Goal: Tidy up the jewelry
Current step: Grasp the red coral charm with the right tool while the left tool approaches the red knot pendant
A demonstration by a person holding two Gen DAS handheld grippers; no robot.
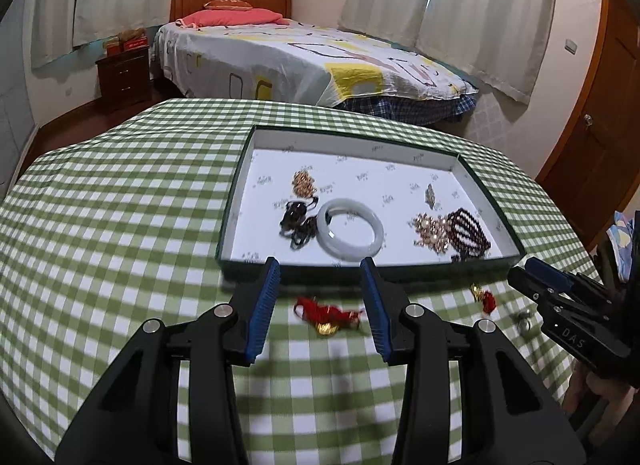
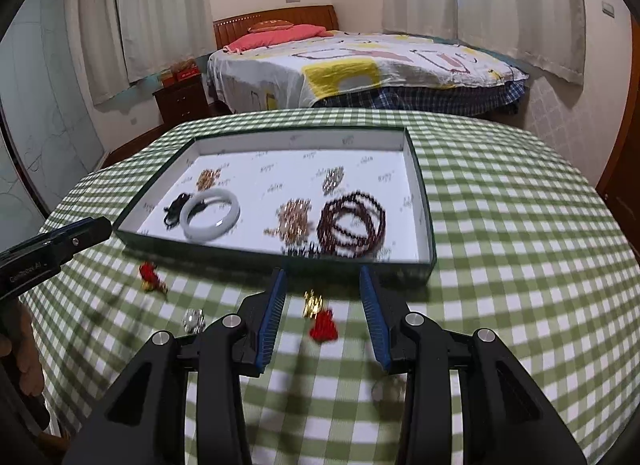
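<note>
Item: my left tongs (image 1: 320,265), jaws parted and gripping nothing, pitched down toward the checked tablecloth (image 1: 120,205); between the blue pads, lying loose on the cloth, a red cord charm with a gold piece (image 1: 326,315)

Item: my right tongs (image 2: 322,275), likewise parted and bare, tilted down at much the same slant; between its pads, on the cloth, a red tassel with a gold bead (image 2: 322,321)

Item: a small silver ring (image 2: 194,321) on the cloth, between the two red pieces

Item: the box (image 1: 514,241), shallow, dark-walled, white inside, just beyond both sets of tips. Contents: a pale bangle (image 1: 350,231) touching a black cord piece (image 1: 296,221); two gold chain heaps; a small silvery heap; a coil of dark red beads (image 2: 352,225)

Step in hand, as I judge it: gathering the last strays; three pieces lie outside the box, the rest are already in

Next move calls for: lowering a pair of tips onto the cloth either side of a red piece, pinching the cord rather than the slippery gold part, then lifting clear of the near wall of the box

Far: a bed, out of play
</note>
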